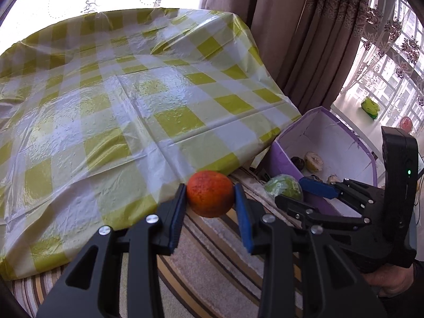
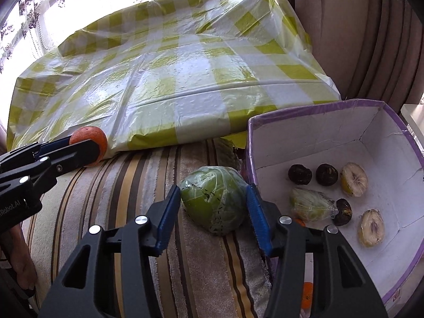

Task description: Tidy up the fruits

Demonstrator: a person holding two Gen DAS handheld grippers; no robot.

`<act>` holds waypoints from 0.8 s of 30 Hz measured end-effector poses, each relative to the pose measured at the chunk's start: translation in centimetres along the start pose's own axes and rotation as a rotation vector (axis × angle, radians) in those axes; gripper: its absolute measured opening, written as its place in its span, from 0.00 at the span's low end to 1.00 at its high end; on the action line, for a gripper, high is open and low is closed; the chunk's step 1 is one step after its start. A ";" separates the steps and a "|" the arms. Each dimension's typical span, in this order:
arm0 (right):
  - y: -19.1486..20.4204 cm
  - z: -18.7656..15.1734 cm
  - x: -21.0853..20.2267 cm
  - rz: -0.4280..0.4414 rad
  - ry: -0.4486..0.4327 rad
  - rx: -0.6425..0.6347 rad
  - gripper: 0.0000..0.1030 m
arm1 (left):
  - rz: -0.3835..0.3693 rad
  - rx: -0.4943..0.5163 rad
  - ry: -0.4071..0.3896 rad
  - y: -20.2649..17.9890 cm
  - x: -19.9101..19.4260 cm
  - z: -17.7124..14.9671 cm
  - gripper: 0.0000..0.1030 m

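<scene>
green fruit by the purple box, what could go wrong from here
1. The wrapped green fruit sits between the right tongs with a gap showing at the right pad; the plastic wrap could let it slip.
2. It lies right beside the box wall, so a low lift might catch the rim.
3. The orange in the left tongs is held only at the pad tips and could roll out.

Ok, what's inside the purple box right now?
In the purple box: three dark round fruits, two pale cut halves, one wrapped green fruit and something orange near the front. The right tool covers the near corner.
</scene>
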State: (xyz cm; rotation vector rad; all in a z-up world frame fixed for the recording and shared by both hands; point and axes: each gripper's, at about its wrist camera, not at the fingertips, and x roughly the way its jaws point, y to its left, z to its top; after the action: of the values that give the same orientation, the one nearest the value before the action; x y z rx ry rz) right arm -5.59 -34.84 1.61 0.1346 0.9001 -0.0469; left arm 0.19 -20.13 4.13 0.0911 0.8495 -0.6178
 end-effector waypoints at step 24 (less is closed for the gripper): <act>-0.7 -2.2 -1.8 0.036 -0.001 -0.013 0.45 | -0.494 -0.029 0.347 -2.8 11.4 3.9 0.35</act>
State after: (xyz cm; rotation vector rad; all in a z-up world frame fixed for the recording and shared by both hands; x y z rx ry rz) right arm -8.54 -35.31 1.62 0.1390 0.8965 -0.0076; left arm 6.98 -29.03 -1.05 -0.0428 1.2310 -1.0727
